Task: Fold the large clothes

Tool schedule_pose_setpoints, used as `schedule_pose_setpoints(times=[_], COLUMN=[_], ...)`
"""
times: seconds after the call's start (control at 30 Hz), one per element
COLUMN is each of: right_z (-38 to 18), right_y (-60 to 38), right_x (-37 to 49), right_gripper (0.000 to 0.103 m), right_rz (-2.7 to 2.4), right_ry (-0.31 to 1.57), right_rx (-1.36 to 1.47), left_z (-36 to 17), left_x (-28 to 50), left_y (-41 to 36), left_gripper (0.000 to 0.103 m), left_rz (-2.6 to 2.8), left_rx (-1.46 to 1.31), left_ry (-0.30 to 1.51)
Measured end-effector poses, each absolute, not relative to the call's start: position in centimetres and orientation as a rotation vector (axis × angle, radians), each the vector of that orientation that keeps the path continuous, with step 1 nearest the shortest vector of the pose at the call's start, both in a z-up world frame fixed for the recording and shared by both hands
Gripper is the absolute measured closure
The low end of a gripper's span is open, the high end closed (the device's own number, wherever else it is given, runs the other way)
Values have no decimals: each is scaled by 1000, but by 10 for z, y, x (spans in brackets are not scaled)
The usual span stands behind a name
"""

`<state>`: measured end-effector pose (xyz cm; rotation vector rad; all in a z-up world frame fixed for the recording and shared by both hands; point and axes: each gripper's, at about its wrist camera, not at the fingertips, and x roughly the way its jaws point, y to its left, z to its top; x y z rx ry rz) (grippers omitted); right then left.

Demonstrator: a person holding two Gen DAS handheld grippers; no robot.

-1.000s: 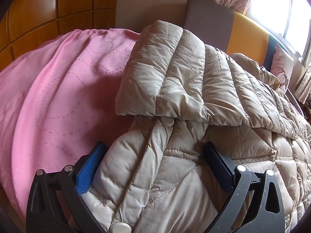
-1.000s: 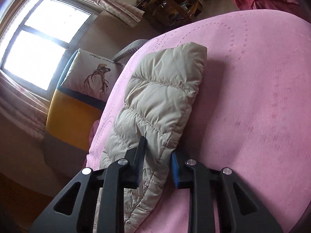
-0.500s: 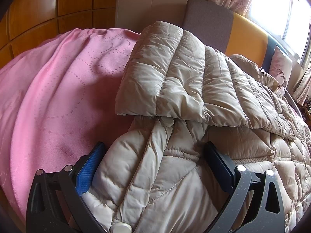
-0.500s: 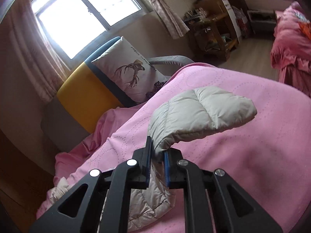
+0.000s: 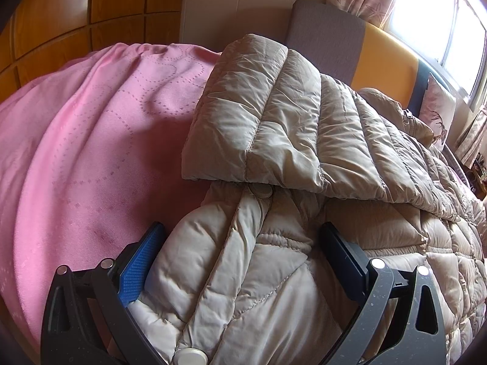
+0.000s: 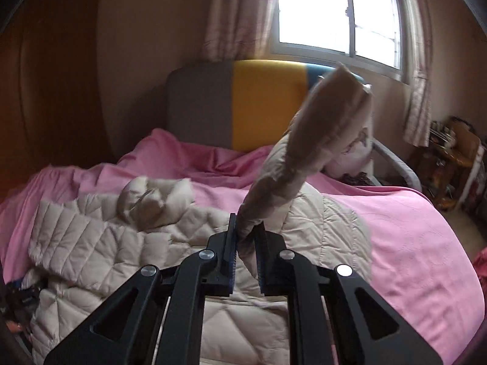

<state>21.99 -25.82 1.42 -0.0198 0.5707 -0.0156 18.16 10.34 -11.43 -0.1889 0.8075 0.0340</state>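
Observation:
A beige quilted down jacket (image 5: 249,292) lies spread on the pink bedspread (image 5: 76,152). One sleeve (image 5: 274,127) is folded across its chest. My left gripper (image 5: 243,231) rests on the jacket near the collar, open wide, with a puffy bulge of fabric between its fingers. In the right wrist view the jacket body (image 6: 100,249) lies below, its hood (image 6: 155,197) bunched up. My right gripper (image 6: 246,225) is shut on the other sleeve (image 6: 322,127), which stands up in the air above the jacket, blurred.
A grey, yellow and blue headboard (image 6: 231,103) stands behind the bed, under a bright window (image 6: 334,9) with curtains. A printed pillow (image 5: 438,115) leans at the far end. Cluttered shelves (image 6: 453,164) stand at right, and wooden panels (image 5: 91,15) at left.
My right gripper has closed on the sleeve, lifted it off the bedspread and swung it over the jacket while rolling. The left gripper has stayed put.

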Motion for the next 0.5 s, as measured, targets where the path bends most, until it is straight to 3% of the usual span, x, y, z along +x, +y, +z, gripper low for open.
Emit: schedule_pose_setpoints(times=[0.2, 0.27, 0.33, 0.4, 0.5], right_z=[-53, -74, -81, -77, -70], right_y=[-172, -164, -167, -177, -199], right_x=[240, 244, 242, 232, 214], right_gripper=[90, 75, 49, 34, 20], right_rz=[151, 173, 174, 172, 129], right_ry=[715, 777, 794, 766, 711], right_rx=[-200, -220, -206, -153, -71], left_z=[-115, -115, -115, -115, -115], left_x=[181, 182, 181, 181, 181], left_y=[103, 103, 103, 103, 103], left_gripper=[4, 4, 4, 4, 4], left_rz=[33, 32, 32, 32, 31], left_rx=[-191, -191, -191, -191, -192], left_ry=[806, 807, 806, 806, 811])
